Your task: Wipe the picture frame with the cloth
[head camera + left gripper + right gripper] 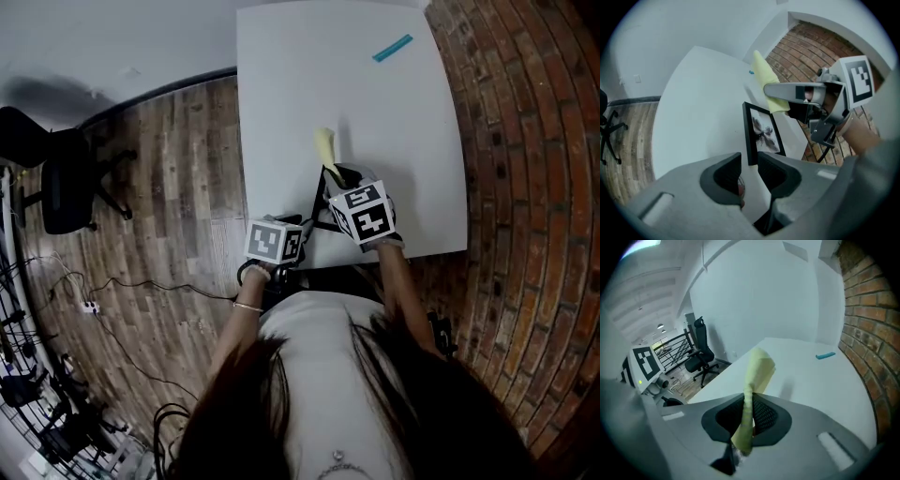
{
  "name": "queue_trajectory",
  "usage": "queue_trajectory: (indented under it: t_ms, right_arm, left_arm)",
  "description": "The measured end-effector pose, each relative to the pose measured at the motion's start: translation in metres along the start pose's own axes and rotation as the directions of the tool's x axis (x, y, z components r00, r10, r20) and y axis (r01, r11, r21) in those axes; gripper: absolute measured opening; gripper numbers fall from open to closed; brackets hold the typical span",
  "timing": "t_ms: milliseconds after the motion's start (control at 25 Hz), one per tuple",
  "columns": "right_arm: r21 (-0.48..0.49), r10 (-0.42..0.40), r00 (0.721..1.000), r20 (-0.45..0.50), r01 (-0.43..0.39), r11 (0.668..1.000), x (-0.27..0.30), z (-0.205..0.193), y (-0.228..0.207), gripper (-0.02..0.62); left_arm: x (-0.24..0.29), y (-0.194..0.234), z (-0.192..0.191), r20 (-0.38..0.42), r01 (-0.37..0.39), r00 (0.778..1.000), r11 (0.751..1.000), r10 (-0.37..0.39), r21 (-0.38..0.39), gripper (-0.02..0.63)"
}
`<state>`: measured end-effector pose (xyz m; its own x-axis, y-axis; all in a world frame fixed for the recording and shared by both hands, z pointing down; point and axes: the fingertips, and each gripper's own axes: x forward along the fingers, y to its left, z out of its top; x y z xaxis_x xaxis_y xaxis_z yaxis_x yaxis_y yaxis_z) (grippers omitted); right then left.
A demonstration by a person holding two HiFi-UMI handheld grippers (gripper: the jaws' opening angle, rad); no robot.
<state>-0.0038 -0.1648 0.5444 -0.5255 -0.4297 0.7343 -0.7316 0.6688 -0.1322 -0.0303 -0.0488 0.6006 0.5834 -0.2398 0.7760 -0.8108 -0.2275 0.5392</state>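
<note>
- The left gripper (749,163) pinches the bottom corner of the black picture frame (761,131) and holds it standing up, close to the near edge of the white table (309,84).
- The right gripper (749,401) squeezes the yellow cloth (757,371) tight. The cloth sticks up just above the top of the frame and looks a little apart from it.
- A small teal thing (392,48) lies far away, near the far right corner.
- The wiping looks about to start.
- Next, the cloth has to come down onto the frame and rub along it while the other gripper holds the frame steady.
</note>
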Motion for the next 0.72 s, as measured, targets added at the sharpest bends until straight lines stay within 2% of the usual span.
queue_trajectory:
  t_ms: [320,560,720]
  right_arm:
    - [0.022,0.018,0.997,-0.073,-0.017,1.0,0.019,-0.012,-0.003,0.034]
    - [0.038,0.042,0.995,-0.096,-0.039,0.999,0.031,-0.015,-0.003,0.034]
    - [0.04,0.058,0.992,-0.113,-0.054,0.998,0.041,-0.017,-0.003,0.034]
  left_arm:
    - [0.009,-0.002,-0.003,-0.071,0.029,0.997,0.999,-0.028,0.017,0.114]
    - [0.014,0.0,-0.004,-0.097,0.057,0.994,0.998,-0.057,-0.008,0.115]
    - [0.017,0.0,-0.001,-0.107,0.061,0.992,0.998,-0.06,0.007,0.114]
